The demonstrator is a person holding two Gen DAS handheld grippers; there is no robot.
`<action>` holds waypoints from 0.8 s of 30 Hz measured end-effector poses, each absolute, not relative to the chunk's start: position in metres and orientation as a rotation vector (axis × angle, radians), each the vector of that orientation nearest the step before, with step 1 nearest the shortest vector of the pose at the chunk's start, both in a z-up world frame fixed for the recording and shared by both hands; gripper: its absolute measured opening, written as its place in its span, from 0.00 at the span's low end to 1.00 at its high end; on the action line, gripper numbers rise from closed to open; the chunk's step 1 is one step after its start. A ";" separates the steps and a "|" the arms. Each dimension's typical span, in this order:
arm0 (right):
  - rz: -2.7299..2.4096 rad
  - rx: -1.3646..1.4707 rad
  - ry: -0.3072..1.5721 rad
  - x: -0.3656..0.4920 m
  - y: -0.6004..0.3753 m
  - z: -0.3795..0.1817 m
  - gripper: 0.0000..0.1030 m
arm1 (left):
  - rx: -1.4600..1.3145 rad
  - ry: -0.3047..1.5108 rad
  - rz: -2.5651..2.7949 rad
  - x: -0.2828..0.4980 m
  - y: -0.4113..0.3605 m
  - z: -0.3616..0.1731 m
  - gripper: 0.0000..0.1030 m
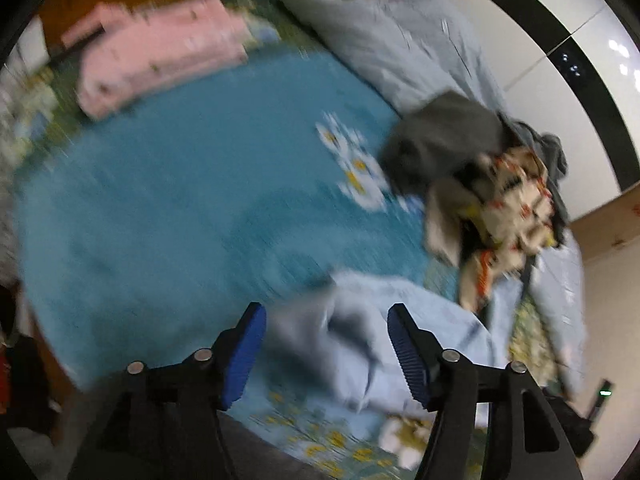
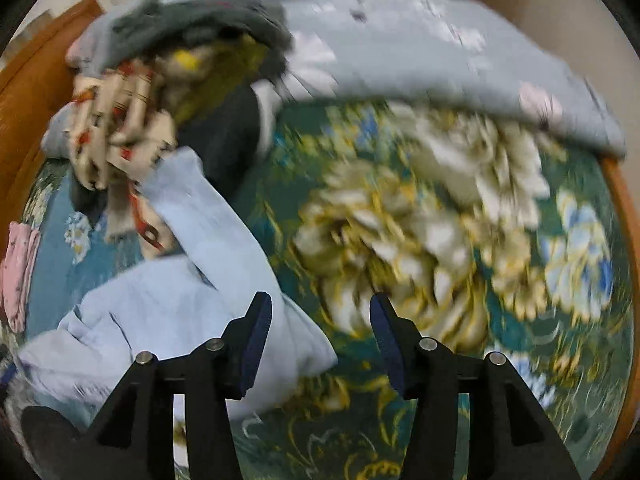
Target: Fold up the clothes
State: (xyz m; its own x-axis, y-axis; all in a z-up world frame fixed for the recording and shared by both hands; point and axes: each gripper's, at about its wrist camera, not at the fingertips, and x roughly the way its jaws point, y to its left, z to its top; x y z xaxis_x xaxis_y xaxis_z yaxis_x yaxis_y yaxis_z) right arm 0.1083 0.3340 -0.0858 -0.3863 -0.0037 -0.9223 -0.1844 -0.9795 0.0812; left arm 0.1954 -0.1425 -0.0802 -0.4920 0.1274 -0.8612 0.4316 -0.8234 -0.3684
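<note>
A crumpled light blue garment lies on the teal floral bedsheet near the bed's front edge. My left gripper hovers over it, open, with nothing between its blue pads. The right wrist view shows the same light blue garment stretching from lower left toward a pile of clothes. My right gripper is open beside the garment's right edge, over the sheet's large flower print. Both views are motion-blurred.
A heap of grey and patterned clothes sits at the right of the bed. A folded pink item lies at the far left. A grey-blue quilt runs along the far side. The wooden bed frame borders the mattress.
</note>
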 end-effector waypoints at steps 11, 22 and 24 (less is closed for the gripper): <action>2.600 -1.962 0.310 0.100 0.251 -0.130 0.51 | 1.972 0.540 -2.600 0.150 0.005 -0.125 0.70; 2.423 -2.061 0.292 0.110 0.270 -0.158 0.51 | 2.266 0.124 -2.398 0.128 0.092 -0.206 0.66; 2.426 -2.074 0.288 0.109 0.267 -0.159 0.51 | 2.235 0.145 -2.365 0.125 0.084 -0.207 0.40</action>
